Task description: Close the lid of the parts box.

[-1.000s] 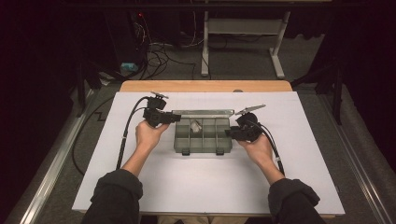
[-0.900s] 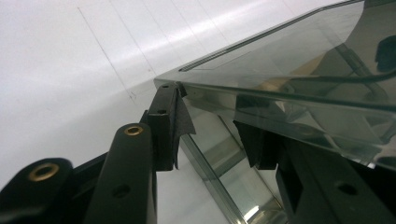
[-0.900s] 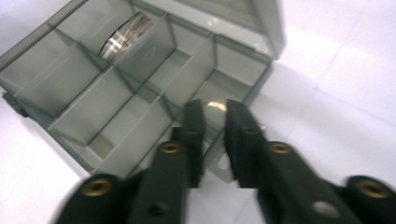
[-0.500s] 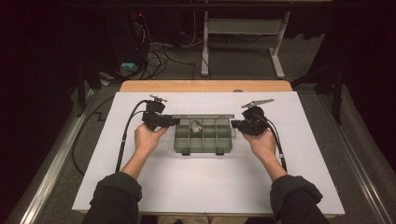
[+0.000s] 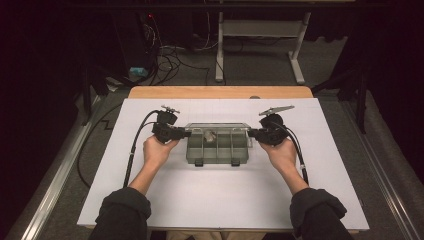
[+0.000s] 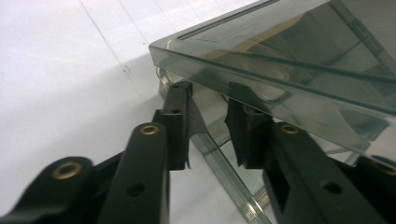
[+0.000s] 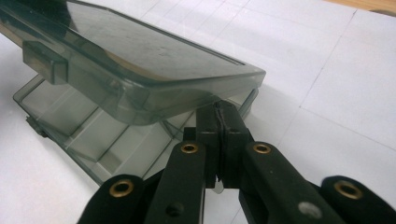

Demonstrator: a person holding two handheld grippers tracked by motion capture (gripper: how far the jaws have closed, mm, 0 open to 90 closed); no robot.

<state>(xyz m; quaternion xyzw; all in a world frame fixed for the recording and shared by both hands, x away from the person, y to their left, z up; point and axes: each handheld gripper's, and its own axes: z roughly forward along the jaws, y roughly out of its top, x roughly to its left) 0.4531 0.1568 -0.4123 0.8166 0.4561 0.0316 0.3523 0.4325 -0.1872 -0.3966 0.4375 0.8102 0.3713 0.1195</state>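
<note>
A smoky clear compartment box [image 5: 217, 147] lies on the white mat, its lid [image 5: 217, 125] tilted partly up from the back. A small pale item [image 5: 209, 134] sits in a rear compartment. My left gripper [image 5: 186, 133] is at the box's left end. In the left gripper view its jaws [image 6: 210, 109] stand apart, straddling the base's side wall [image 6: 219, 163] under the lid [image 6: 280, 56]. My right gripper [image 5: 251, 133] is at the right end. In the right gripper view its jaws [image 7: 219, 114] are pressed together on the base's end wall, just beneath the lid's corner [image 7: 140, 51].
The white mat [image 5: 220, 200] covers a wooden table [image 5: 220, 92]. Each gripper's cable [image 5: 132, 155] trails back along the forearm. Beyond the table, on the dark floor, are table legs [image 5: 297, 55] and loose wires [image 5: 170, 60].
My right gripper has slid away from the person along the box's right end, to its rear corner. The left gripper has stayed at the left end.
</note>
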